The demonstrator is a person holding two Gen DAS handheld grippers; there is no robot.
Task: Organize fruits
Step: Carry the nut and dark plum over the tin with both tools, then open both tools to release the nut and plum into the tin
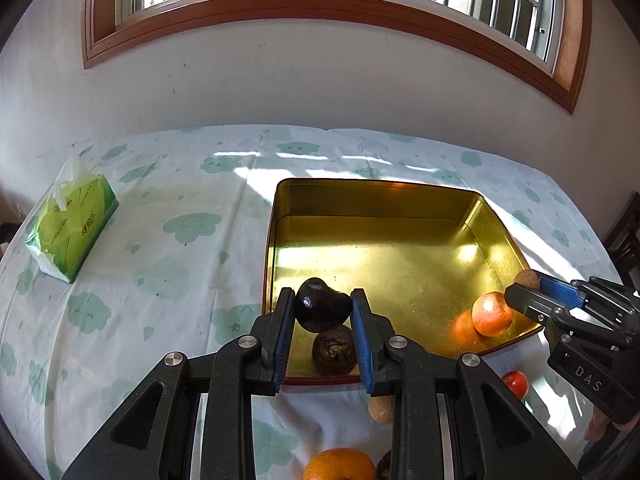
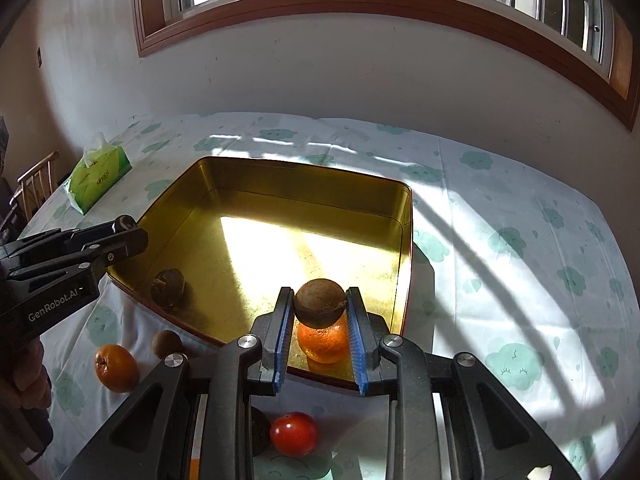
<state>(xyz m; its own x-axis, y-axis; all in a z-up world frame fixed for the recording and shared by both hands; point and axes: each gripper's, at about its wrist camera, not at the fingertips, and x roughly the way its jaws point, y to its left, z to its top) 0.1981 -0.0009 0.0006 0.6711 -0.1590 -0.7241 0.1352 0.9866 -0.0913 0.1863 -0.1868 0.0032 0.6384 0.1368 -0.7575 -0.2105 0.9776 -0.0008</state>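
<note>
A gold metal tin (image 1: 376, 216) (image 2: 256, 176) lies open on the table. My left gripper (image 1: 322, 304) is shut on a shiny dark fruit (image 1: 320, 309) over the tin's near left corner, above a rough dark fruit (image 1: 334, 351) (image 2: 167, 287) inside. My right gripper (image 2: 320, 304) is shut on a round brown fruit (image 2: 320, 302) (image 1: 526, 279) over the tin's near right corner, above an orange (image 2: 323, 342) (image 1: 491, 314) inside. The left gripper also shows at the left of the right wrist view (image 2: 120, 232).
On the cloth in front of the tin lie an orange (image 1: 338, 464) (image 2: 116, 368), a small brown fruit (image 1: 381, 409) (image 2: 166, 343), a red tomato (image 1: 516, 384) (image 2: 294, 434) and a dark fruit (image 2: 260, 430). A green tissue pack (image 1: 72, 228) (image 2: 98, 178) sits far left.
</note>
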